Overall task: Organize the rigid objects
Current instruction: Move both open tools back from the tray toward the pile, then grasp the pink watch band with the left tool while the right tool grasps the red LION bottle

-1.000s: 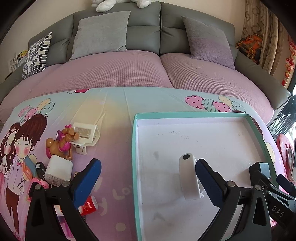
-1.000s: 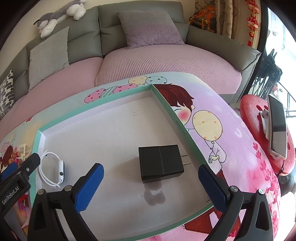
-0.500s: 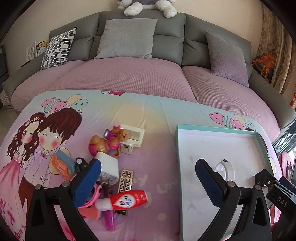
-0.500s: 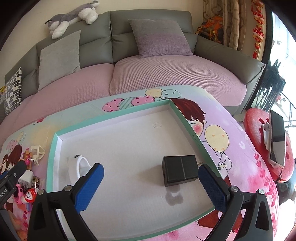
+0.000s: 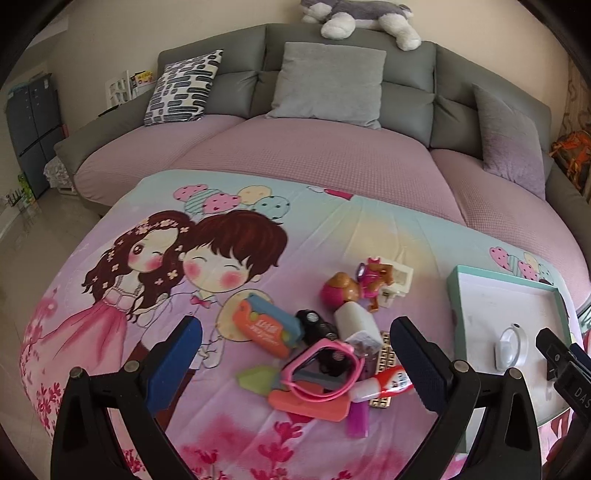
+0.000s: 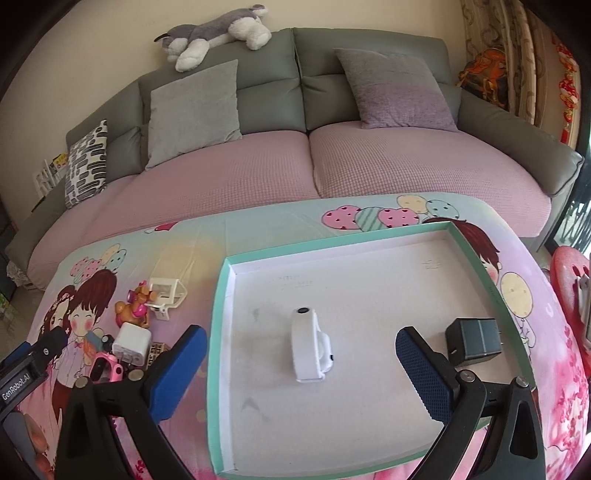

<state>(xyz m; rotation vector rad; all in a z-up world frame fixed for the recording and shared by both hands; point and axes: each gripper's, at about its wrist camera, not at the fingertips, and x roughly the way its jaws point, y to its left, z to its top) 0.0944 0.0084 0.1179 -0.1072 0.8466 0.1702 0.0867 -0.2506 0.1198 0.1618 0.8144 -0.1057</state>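
While both grippers hover spread and empty:
left gripper (image 5: pixel 295 354) over toy pile (image 5: pixel 325 343); right gripper (image 6: pixel 301 360) over tray (image 6: pixel 221 295) holding white watch (image 6: pixel 308 345).

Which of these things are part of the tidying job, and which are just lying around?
Job: tray, white watch and black charger inside it; loose pile: pink watch, white charger, toy dog, open left gripper.

Lying about: sofa cushions, plush husky.

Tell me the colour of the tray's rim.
Mint green, around a white inside; the tray shows best in the right wrist view.
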